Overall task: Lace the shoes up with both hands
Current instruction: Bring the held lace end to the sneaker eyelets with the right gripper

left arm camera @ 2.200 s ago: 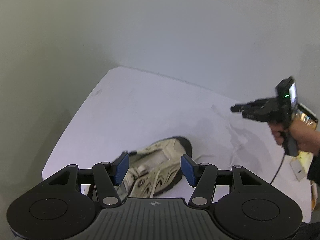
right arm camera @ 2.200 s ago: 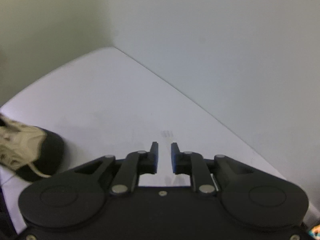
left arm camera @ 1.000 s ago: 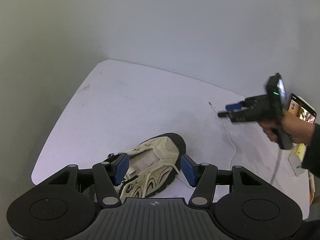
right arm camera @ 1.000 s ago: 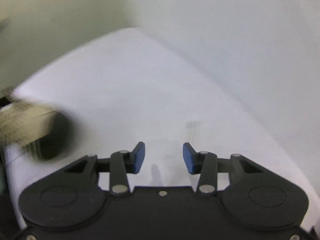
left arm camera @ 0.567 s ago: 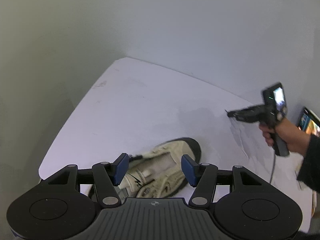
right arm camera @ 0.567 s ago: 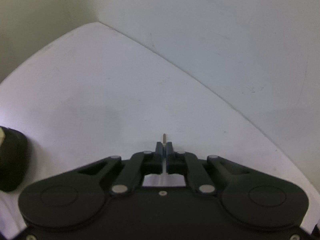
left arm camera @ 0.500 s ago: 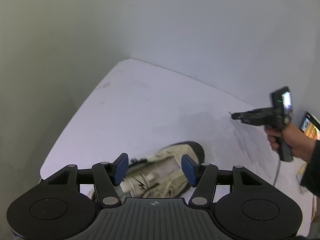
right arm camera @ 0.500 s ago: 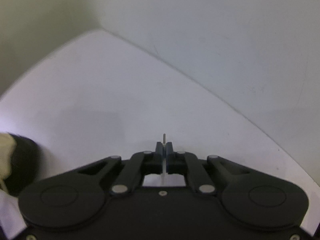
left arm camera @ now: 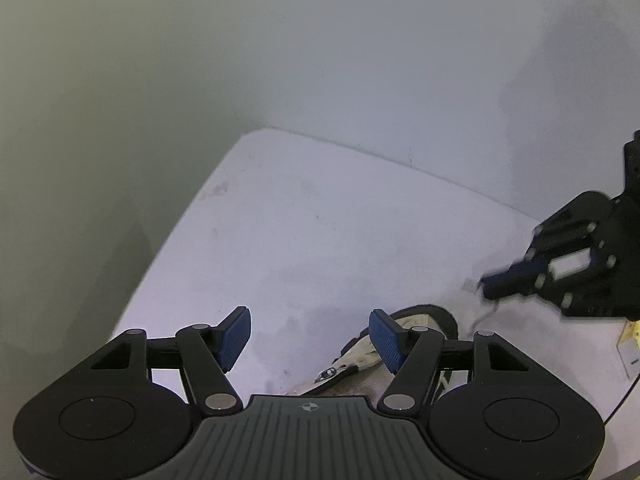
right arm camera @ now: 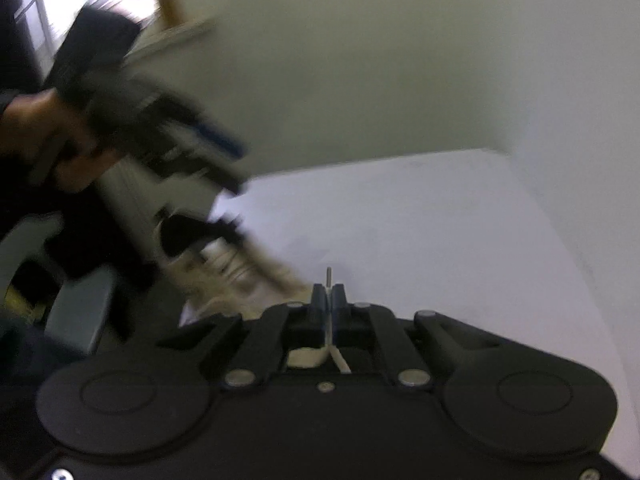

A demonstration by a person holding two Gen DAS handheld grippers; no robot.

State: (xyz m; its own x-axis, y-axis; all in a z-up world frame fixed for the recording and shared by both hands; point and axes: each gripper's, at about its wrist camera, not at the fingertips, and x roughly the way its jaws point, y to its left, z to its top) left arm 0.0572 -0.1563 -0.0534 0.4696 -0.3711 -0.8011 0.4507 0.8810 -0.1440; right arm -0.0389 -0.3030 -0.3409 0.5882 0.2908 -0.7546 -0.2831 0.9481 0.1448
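A beige shoe (left arm camera: 416, 322) with a black toe lies on the white table (left arm camera: 304, 232), mostly hidden behind the right finger of my left gripper (left arm camera: 310, 338). That gripper hovers just above and left of the shoe, open, with nothing between its blue pads. My right gripper (right arm camera: 329, 294) is shut on the white shoelace (right arm camera: 339, 358), whose aglet tip sticks out past the pads. In the left wrist view the right gripper (left arm camera: 490, 282) hangs right of the toe with the shoelace (left arm camera: 482, 316) trailing below it. The right wrist view shows the shoe (right arm camera: 240, 272) only as a blur.
The table sits in a corner between two plain walls (left arm camera: 320, 60). A small card (left arm camera: 630, 346) and a thin cable (left arm camera: 624, 396) lie at the table's right edge. A hand (right arm camera: 36, 120) holding the left gripper blurs across the right wrist view, with a grey seat (right arm camera: 80, 312) below it.
My right gripper went from open to shut on the lace end, then swung and rolled toward the shoe. The left gripper shifted left, so the shoe now sits under its right finger.
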